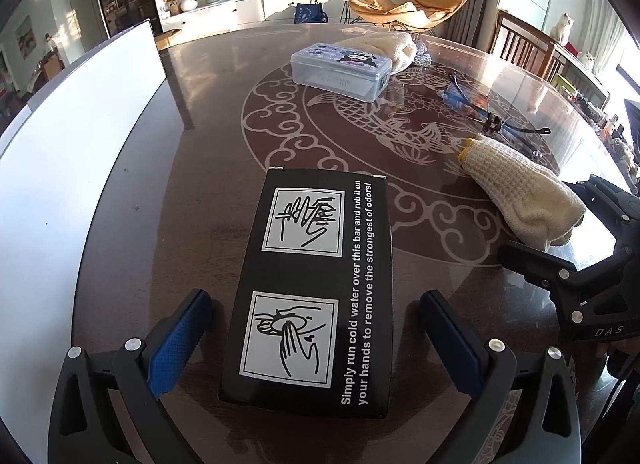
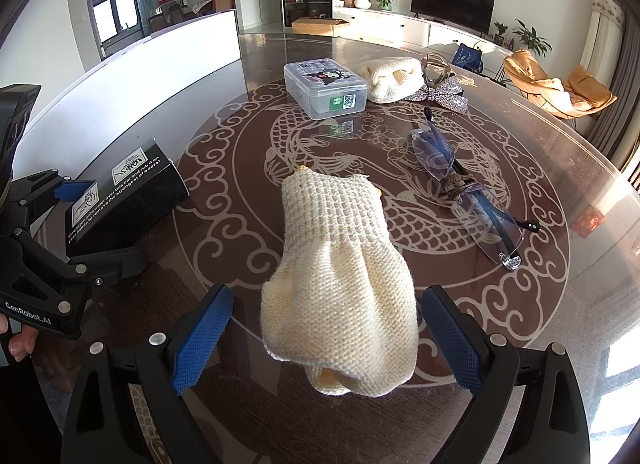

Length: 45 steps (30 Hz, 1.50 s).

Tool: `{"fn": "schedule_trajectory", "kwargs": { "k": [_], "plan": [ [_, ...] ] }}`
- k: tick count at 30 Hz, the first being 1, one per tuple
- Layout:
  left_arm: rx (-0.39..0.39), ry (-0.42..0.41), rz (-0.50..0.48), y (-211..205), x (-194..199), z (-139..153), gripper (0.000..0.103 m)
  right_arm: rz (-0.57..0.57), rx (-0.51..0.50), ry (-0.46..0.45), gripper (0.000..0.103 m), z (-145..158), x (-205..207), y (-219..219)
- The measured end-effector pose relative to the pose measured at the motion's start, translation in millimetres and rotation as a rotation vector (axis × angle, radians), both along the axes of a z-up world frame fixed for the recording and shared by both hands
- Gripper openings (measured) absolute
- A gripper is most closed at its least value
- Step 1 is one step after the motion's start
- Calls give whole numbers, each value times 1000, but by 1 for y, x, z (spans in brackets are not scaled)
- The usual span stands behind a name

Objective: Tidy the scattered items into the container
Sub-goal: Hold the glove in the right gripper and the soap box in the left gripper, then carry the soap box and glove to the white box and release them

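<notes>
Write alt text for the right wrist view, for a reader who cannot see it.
An open two-finger right gripper with blue pads straddles a cream knitted glove lying on a glossy brown patterned table. Beyond lie rimless glasses, a clear lidded plastic box and a second cream knit; at left, the left gripper straddles a black printed carton.

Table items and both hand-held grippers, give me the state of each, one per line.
Left hand-held gripper: open, astride the black box, not touching.
Right hand-held gripper: open, astride the near knit glove.
Black box: closed, lying flat.
Near knit glove: crumpled, lying loose.
Clear plastic container: lid shut.
Far knit glove: bunched behind the container.
Glasses: folded, on the table.
</notes>
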<state>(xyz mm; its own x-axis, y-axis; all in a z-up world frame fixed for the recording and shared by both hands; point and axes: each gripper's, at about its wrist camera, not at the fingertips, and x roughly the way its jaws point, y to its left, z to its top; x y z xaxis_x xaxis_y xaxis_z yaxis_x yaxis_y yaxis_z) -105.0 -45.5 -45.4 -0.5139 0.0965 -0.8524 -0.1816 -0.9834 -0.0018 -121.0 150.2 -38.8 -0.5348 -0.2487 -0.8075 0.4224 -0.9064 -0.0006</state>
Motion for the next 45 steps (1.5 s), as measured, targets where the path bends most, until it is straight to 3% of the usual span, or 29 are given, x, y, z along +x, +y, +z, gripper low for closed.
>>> {"fn": "schedule_trajectory", "kwargs": {
  "k": [29, 31, 32, 33, 34, 36, 39, 42, 45],
  "plan": [
    [3, 9, -38, -1, 2, 0, 103, -10, 6, -8, 96, 0, -2, -2],
    [22, 10, -61, -4, 4, 1, 103, -44, 15, -11, 93, 1, -3, -2],
    [30, 24, -52, -7, 5, 2, 93, -61, 14, -10, 82, 2, -1, -2],
    [19, 44, -48, -8, 7, 5, 79, -80, 11, -3, 66, 6, 3, -1],
    [13, 56, -56, -8, 9, 8, 58, -99, 7, -6, 35, 9, 7, 1],
    [51, 44, -51, -12, 11, 10, 58, -124, -29, -28, 35, 17, 17, 4],
    [95, 35, -58, -13, 21, 18, 58, -136, -49, 21, 35, 34, 44, 8],
    [87, 88, -91, -3, 43, 35, 58, -139, -99, 65, 35, 52, 70, 14],
    [117, 81, -100, 3, 61, 36, 58, -138, -99, 34, 35, 46, 77, 15]
  ]
}}
